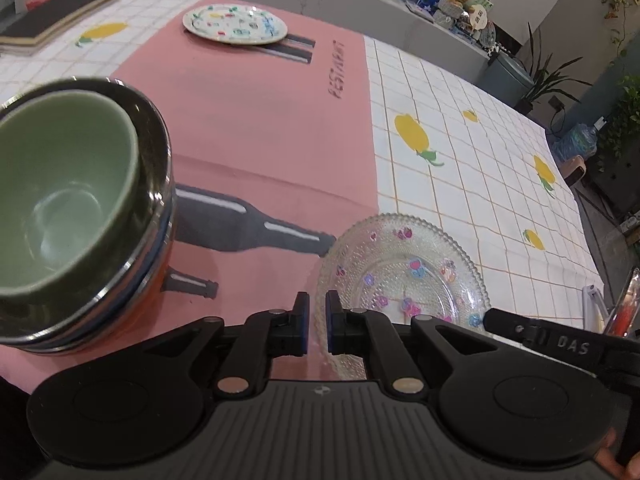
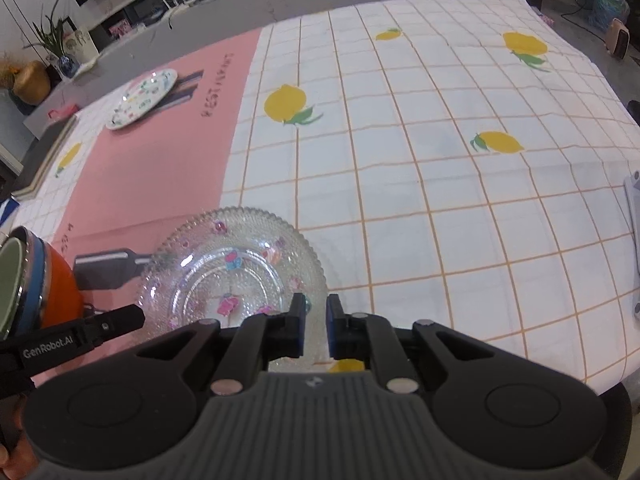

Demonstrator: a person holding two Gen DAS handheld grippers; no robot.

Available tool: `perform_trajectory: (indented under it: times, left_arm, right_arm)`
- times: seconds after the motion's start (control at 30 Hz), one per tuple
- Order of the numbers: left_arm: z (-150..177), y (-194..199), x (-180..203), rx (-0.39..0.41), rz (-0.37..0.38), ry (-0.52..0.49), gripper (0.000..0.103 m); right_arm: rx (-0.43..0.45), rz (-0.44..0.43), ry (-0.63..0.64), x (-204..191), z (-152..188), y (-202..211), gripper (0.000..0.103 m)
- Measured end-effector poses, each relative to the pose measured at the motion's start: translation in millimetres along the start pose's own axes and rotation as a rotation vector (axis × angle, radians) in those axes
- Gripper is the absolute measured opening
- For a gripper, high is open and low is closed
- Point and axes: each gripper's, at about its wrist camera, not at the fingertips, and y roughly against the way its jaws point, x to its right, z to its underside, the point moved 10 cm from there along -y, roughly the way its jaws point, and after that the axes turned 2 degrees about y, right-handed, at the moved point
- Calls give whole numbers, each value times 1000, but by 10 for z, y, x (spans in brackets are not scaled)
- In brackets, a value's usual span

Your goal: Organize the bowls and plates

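Left wrist view: bowls (image 1: 72,208) already nested, glass plate (image 1: 404,276) and patterned plate (image 1: 235,25) still apart on counter (image 1: 460,128); both tongs (image 1: 317,322) (image 2: 316,326) narrowly parted, empty.

green bowl (image 1: 60,196): upright, nested in stacked steel-rimmed bowls (image 1: 156,216), near left | glass plate (image 1: 404,276): clear, beaded rim, flower decals, flat, near centre | patterned white plate (image 1: 235,24): flat, far side

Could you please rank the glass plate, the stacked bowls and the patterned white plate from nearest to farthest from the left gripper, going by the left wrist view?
From the left gripper:
1. Glass plate, just ahead, slightly right.
2. Stacked bowls, close on the left.
3. Patterned white plate, far across the pink mat.
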Motion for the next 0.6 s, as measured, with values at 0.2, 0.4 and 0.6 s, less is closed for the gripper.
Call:
perform_trajectory:
  times: [0.2,0.4,0.6]
  left_arm:
    - [44,-13,7,-23,34,21,21]
    - [100,-78,-26,-55,52,52,22]
    - [119,-113,5,-71,83,64,20]
  right_arm:
    - [-32,-39,-52,38,34,-18,24]
    - [-97,-120,-154,53,216,-130,26]
    - [-111,-154,-208,23,265,-168,23]
